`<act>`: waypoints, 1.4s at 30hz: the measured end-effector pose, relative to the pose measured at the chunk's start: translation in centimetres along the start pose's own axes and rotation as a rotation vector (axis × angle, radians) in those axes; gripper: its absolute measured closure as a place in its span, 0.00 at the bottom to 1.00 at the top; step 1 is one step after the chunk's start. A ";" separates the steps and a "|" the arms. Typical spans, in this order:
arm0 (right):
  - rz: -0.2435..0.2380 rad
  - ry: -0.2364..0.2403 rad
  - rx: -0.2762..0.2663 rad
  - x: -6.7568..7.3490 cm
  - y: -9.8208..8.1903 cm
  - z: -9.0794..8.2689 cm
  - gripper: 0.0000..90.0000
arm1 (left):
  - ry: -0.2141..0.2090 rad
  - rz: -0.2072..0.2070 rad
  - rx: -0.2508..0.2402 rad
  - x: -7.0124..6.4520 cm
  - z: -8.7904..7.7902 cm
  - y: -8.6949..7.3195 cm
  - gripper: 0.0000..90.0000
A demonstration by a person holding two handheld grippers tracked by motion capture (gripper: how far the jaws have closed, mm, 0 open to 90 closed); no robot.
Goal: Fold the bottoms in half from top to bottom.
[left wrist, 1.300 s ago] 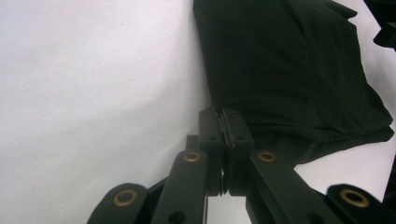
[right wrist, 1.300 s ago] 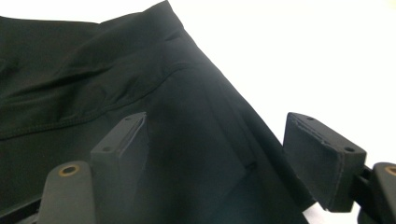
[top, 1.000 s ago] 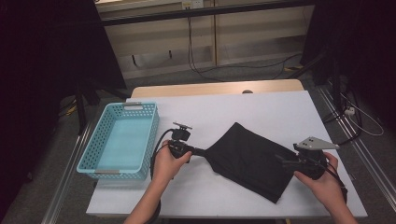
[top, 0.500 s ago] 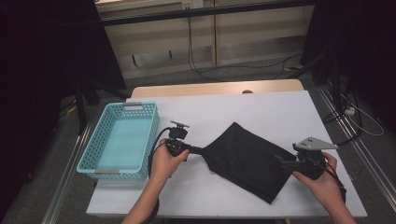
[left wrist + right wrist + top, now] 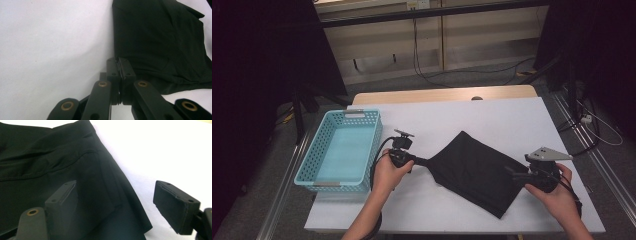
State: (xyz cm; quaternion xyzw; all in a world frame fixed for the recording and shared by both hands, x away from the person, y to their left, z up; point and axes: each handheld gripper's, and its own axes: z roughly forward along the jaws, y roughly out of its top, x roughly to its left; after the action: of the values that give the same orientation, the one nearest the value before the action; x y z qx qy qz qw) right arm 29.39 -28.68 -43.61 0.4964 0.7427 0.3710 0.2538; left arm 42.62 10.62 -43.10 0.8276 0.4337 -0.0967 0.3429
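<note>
A black cloth (image 5: 477, 170) lies spread on the white table (image 5: 512, 120), pulled to a point at its left corner. My left gripper (image 5: 424, 161) is shut on that corner. In the left gripper view the jaws (image 5: 117, 61) meet at the cloth's (image 5: 160, 45) near edge. My right gripper (image 5: 514, 174) stands open at the cloth's right edge. In the right gripper view, my right gripper (image 5: 117, 195) has one pad (image 5: 62, 202) over the cloth (image 5: 50, 157) and the other pad (image 5: 175, 207) over bare table, neither pressing on it.
A light blue plastic basket (image 5: 330, 185) with nothing in it stands at the table's left edge, close to my left hand. Behind the white top a strip of wooden table (image 5: 442, 95) shows. Cables (image 5: 432, 75) run across the floor beyond.
</note>
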 end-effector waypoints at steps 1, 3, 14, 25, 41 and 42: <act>0.001 0.000 0.000 0.0 0.0 0.0 0.22 | 0.000 0.000 0.003 0.0 0.0 0.0 0.98; 0.001 0.001 0.000 -0.1 0.0 0.0 0.22 | -0.003 0.003 0.009 0.1 -0.1 0.1 0.98; 0.006 0.001 -0.001 -0.3 -0.1 0.0 0.21 | -0.009 -0.019 0.020 0.7 -0.3 0.3 0.98; 0.008 0.002 -0.001 -0.3 -0.1 -0.1 0.21 | -0.017 -0.037 0.029 1.3 -0.7 0.6 0.99; -0.001 0.009 0.002 -0.1 0.0 0.0 0.21 | 0.043 -0.018 -0.044 0.7 0.3 0.2 0.53; -0.001 0.010 0.002 -0.1 0.0 0.1 0.21 | 0.045 -0.018 -0.049 0.5 0.6 0.2 0.53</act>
State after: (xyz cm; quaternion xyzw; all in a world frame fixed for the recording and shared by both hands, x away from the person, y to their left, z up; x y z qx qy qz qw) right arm 29.47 -28.71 -43.62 0.4943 0.7445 0.3726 0.2501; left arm 43.17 10.50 -43.67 0.8171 0.4509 -0.0703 0.3522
